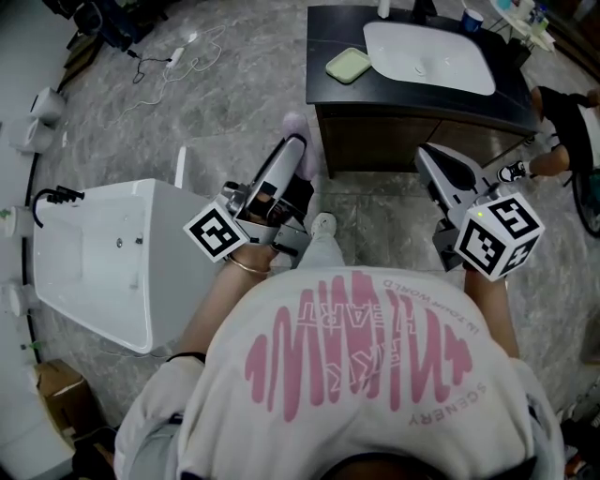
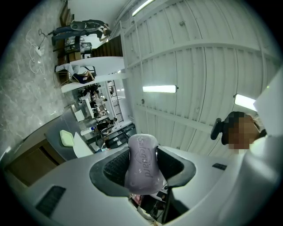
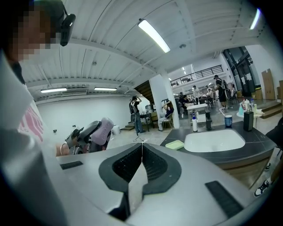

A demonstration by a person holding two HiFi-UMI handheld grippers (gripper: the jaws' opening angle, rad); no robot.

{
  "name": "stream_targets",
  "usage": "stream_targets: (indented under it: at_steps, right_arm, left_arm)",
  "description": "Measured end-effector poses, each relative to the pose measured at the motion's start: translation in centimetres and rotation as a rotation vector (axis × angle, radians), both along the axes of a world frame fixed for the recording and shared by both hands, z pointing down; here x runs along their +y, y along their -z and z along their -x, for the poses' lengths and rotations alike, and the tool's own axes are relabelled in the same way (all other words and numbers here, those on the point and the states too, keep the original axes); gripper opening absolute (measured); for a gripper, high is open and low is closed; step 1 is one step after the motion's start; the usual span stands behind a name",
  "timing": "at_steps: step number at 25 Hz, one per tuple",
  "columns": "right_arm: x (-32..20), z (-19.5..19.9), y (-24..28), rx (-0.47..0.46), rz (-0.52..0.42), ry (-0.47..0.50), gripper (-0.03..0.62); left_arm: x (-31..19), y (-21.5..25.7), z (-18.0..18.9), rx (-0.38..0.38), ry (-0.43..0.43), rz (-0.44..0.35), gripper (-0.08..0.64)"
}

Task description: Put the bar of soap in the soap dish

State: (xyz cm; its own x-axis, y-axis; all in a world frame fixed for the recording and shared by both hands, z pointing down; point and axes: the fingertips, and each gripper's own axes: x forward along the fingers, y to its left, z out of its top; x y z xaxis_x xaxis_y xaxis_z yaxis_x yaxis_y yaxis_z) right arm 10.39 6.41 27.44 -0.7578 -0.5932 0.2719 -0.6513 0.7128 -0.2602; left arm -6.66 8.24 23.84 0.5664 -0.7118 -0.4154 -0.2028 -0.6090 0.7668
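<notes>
A pale lilac bar of soap (image 2: 142, 164) stands on edge between the jaws of my left gripper (image 2: 142, 152), which is shut on it. In the head view the soap (image 1: 297, 128) shows at the tip of the left gripper (image 1: 292, 142), above the floor in front of the vanity. The right gripper view catches the soap (image 3: 103, 130) from the side. The light green soap dish (image 1: 348, 65) lies on the dark counter, left of the basin, also seen as soap dish (image 2: 66, 137) and soap dish (image 3: 174, 144). My right gripper (image 3: 142, 146) is shut on nothing; the right gripper (image 1: 427, 156) points at the vanity.
A dark vanity counter (image 1: 328, 28) carries a white basin (image 1: 428, 56), with bottles and a blue cup (image 3: 228, 121) behind it. A white tub-like unit (image 1: 103, 262) stands at the left. A person's leg and shoe (image 1: 525, 169) are at the right edge. Cables (image 1: 178, 56) lie on the floor.
</notes>
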Motion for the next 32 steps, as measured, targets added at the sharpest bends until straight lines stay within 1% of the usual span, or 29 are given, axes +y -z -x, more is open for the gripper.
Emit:
stream_targets:
  at_steps: [9, 11, 13, 17, 20, 24, 27, 32]
  right_arm:
    - [-5.8, 2.9, -1.2, 0.021, 0.034, -0.009, 0.017]
    - [-7.3, 3.5, -1.1, 0.025, 0.046, -0.024, 0.017]
    - [-8.5, 4.0, -1.1, 0.031, 0.061, -0.046, 0.017]
    - [-10.4, 5.1, -1.5, 0.024, 0.072, -0.057, 0.017]
    - [-11.5, 5.7, -1.7, 0.03, 0.094, -0.084, 0.017]
    - [-13.2, 6.3, -1.9, 0.019, 0.084, -0.093, 0.017]
    - [-14.6, 6.6, -1.9, 0.018, 0.092, -0.125, 0.017]
    - [-16.6, 7.5, -2.3, 0.002, 0.085, -0.155, 0.017]
  left_arm:
    - [-6.5, -1.7, 2.3, 0.001, -0.034, 0.047, 0.201]
    - [-8.1, -1.7, 2.8, -0.002, -0.047, 0.052, 0.201]
    - [-9.5, -1.8, 3.3, -0.012, -0.065, 0.058, 0.201]
    - [-11.5, -2.4, 4.2, -0.05, -0.098, 0.072, 0.201]
    - [-13.1, -2.9, 5.1, -0.06, -0.115, 0.088, 0.201]
    - [-15.2, -3.2, 6.3, -0.055, -0.126, 0.102, 0.201]
    - [-16.8, -3.2, 6.8, -0.054, -0.142, 0.101, 0.201]
    - [-18.9, -3.3, 6.8, -0.064, -0.197, 0.098, 0.2]
